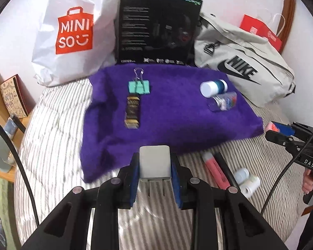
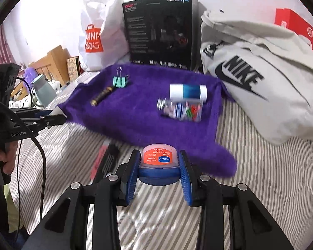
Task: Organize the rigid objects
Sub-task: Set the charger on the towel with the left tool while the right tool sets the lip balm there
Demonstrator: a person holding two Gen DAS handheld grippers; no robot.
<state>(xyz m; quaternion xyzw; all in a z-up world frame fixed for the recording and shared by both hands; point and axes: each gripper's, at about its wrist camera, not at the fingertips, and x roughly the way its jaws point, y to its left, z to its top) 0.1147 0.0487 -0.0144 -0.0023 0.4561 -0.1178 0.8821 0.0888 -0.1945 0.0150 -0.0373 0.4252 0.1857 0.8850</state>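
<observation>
My left gripper is shut on a white plug adapter, prongs pointing back, held just before the near edge of the purple cloth. My right gripper is shut on a small lip balm jar with an orange label and blue base, also at the cloth's near edge. On the cloth lie a teal binder clip, a dark gold-ended tube, a white-and-blue bottle and a clear jar of small items. The same clip and bottle show in the right wrist view.
On the striped bedding to the right lie a pink marker, a black pen and two small white bottles. A white shopping bag, a black box and a grey bag stand behind the cloth. A wooden shelf is at left.
</observation>
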